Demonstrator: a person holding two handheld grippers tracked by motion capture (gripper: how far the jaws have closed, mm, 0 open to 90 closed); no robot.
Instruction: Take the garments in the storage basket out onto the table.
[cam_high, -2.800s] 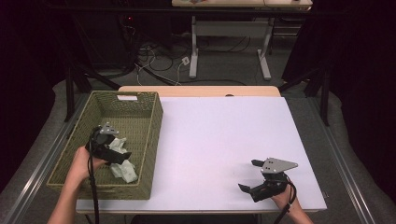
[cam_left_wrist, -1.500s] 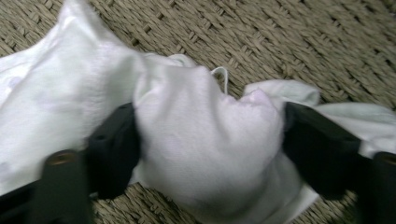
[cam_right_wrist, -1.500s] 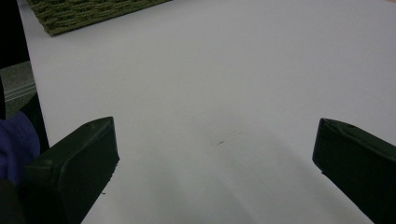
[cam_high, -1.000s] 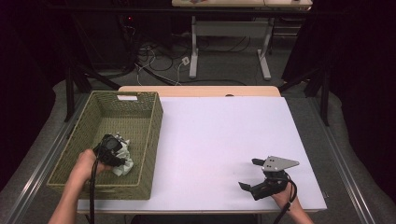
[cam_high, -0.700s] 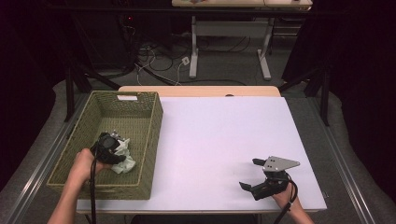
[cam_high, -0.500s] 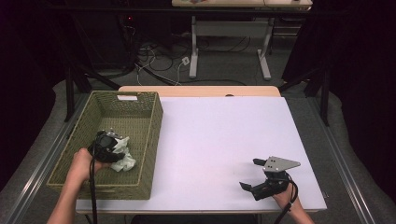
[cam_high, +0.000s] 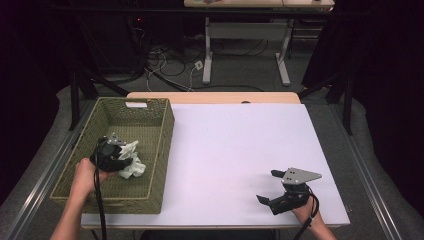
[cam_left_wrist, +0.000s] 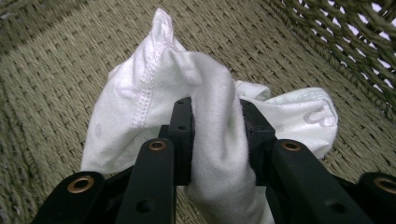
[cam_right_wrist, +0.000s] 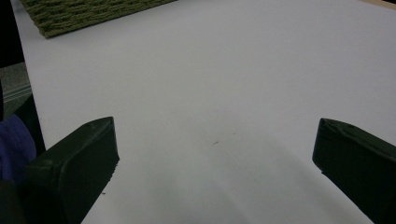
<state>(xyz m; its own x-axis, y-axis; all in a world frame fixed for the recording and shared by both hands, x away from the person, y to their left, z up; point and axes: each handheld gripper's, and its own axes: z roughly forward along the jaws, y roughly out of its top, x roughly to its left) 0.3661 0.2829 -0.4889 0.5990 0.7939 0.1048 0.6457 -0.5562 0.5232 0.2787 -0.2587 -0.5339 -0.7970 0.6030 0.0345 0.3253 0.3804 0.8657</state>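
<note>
1. White tabletop (cam_high: 235, 150), woven basket (cam_high: 160, 150) at its left
2. Left gripper (cam_left_wrist: 215, 140) clenched on white cloth (cam_left_wrist: 140, 93) inside basket
3. Lift straight up, clear the rim
4. Right gripper (cam_high: 277, 187) released, resting on table

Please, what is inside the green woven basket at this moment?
Inside the basket a crumpled white cloth lies on the woven floor, and the left gripper has its jaws shut on a fold of it. What is under the cloth is covered.
</note>
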